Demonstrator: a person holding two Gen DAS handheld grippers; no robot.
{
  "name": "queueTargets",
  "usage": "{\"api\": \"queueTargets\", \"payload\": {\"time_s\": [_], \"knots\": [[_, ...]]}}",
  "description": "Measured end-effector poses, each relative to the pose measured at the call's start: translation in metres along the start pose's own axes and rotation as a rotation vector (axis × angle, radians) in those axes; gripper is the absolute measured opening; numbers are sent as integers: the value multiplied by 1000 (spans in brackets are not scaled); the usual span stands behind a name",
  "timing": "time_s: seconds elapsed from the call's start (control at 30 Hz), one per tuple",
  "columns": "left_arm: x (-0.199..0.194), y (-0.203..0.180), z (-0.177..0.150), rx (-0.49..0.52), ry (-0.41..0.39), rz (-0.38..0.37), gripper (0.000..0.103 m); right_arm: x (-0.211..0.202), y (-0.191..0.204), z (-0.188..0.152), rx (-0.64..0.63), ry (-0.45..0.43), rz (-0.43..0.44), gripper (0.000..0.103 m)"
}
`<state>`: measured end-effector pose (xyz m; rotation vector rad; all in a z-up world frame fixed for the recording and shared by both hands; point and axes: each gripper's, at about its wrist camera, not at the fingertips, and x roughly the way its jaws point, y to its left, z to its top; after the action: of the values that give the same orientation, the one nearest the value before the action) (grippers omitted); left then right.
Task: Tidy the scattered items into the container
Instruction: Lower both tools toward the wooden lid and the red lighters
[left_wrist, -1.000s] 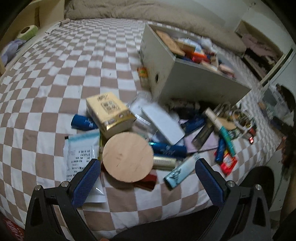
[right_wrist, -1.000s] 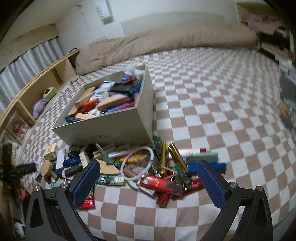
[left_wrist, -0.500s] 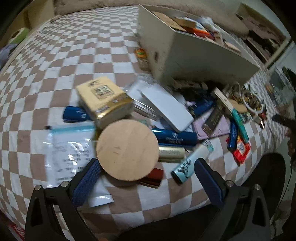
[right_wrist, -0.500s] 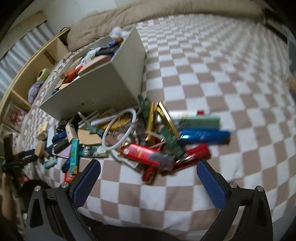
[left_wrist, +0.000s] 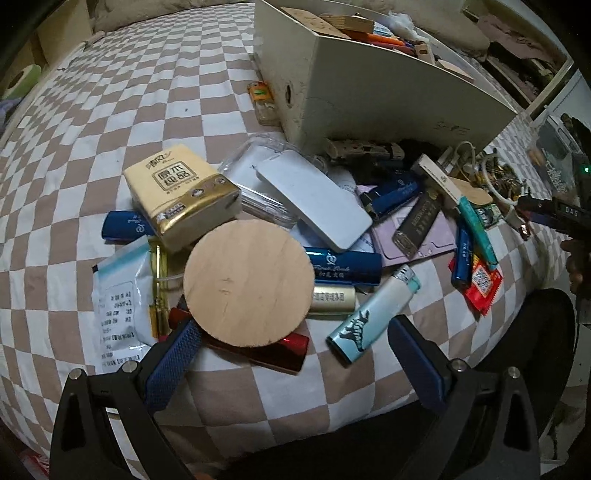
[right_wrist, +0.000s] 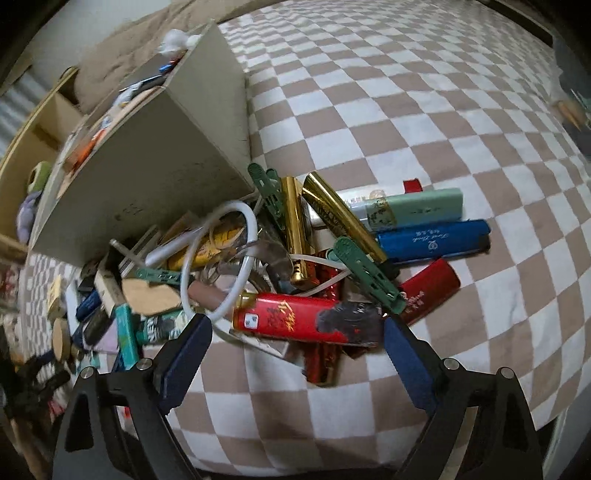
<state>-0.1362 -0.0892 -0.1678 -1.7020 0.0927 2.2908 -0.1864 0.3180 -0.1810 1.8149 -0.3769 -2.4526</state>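
**Both grippers low over clutter, jaws apart**

Left gripper (left_wrist: 291, 345) spread wide, empty, left finger at the wooden disc (left_wrist: 248, 282). Right gripper (right_wrist: 295, 341) spread, empty, straddling the red lighter (right_wrist: 291, 319). Box (right_wrist: 155, 166) beyond, part-filled.

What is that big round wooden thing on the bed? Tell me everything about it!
The round wooden disc is a flat, pale circle with faint grain and a plain top, maybe a lid. It lies flat on top of the pile on the checkered bedcover. It overlaps a red lighter and a blue one, and the yellow tissue pack touches its far edge. The open left gripper is right in front of it.
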Motion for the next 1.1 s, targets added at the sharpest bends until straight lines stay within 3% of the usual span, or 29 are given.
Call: {"api": "queueTargets", "payload": {"time_s": [0.23,0.47,0.77,0.9,1.1], "knots": [[3,4,2,-12,-1,37,101,-7,8,1,-51,-37,-47,83],[1,4,1,-24,-9,41,101,-17,10,-10,-120,-34,-51,83],[-2,1,-3,-10,-22,54,102,-21,29,-32,-254,-48,-135,87],[-3,3,-4,-25,-23,45,102,-25,33,-45,-336,-66,-188,100],[-1,4,-4,-32,-18,41,102,-21,30,-51,-370,-49,-284,100]]}}
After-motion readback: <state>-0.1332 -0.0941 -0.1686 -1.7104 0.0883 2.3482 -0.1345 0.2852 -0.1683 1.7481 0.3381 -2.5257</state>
